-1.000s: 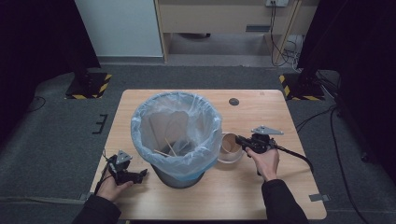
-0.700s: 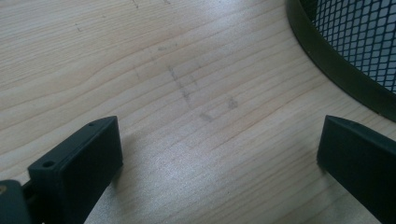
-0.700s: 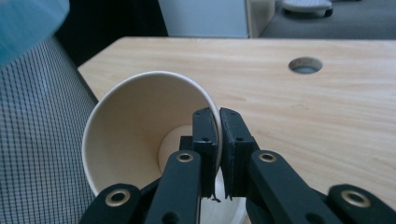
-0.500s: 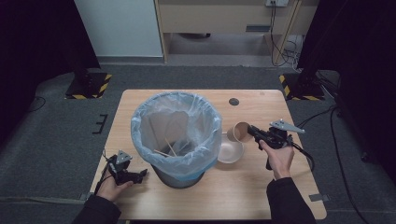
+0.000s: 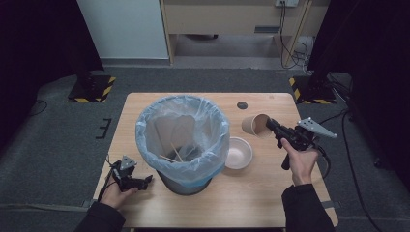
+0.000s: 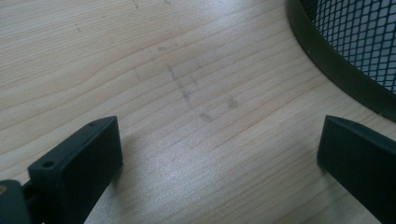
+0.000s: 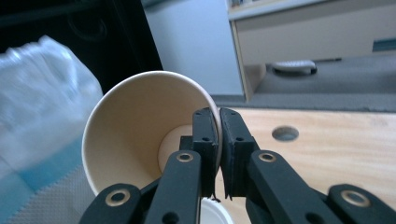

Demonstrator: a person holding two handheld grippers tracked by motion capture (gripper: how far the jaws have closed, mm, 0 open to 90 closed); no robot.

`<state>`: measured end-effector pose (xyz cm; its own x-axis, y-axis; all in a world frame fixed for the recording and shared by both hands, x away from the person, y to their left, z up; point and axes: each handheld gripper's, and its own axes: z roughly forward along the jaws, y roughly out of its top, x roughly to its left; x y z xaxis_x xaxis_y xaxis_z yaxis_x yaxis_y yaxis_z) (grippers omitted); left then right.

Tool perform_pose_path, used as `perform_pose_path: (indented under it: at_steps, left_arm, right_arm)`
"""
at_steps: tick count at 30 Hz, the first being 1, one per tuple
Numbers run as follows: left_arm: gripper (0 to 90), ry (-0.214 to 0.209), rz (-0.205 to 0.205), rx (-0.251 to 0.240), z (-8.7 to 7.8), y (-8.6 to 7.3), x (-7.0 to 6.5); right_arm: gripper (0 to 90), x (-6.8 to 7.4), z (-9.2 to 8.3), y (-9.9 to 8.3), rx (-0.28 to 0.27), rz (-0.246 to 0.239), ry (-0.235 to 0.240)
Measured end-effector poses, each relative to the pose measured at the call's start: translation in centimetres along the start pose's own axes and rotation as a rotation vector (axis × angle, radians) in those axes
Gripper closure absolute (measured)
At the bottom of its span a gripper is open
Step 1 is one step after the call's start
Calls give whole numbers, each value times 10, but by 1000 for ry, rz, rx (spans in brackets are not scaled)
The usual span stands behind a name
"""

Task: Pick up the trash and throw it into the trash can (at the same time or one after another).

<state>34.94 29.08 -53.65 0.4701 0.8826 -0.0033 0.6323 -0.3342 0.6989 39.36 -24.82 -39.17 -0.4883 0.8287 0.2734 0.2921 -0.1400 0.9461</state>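
Observation:
My right gripper (image 5: 270,126) (image 7: 218,140) is shut on the rim of a brown paper cup (image 5: 255,124) (image 7: 140,130), one jaw inside and one outside the wall. The cup hangs tipped on its side above the table, mouth toward me, to the right of the bin. A mesh waste bin (image 5: 183,140) lined with a clear bag stands mid-table, with wooden sticks and scraps inside. A white bowl (image 5: 238,152) rests on the table beside the bin. My left gripper (image 5: 140,182) (image 6: 219,154) lies low on the wood at the front left, open, nothing between its jaws.
The wooden table (image 5: 270,193) has a round cable hole (image 5: 242,105) (image 7: 285,133) near its far edge. The bin's dark base (image 6: 327,56) curves close to my left gripper. Grey carpet, cables and a pale cabinet lie beyond the table.
My right gripper has lifted the paper cup out of the white bowl and carried it up and to the right. The bowl stays on the table. The left hand has kept still.

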Motion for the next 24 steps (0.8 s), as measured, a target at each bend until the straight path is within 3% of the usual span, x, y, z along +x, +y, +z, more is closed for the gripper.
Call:
perform_pose_path:
  at_steps: [10,24]
  left_arm:
    - [0,0,0,0,0,0,0]
    - [0,0,0,0,0,0,0]
  right_arm:
    - [860,11,-18,24,-122,1,43]
    - [860,34,-36,48,-224,-26,118]
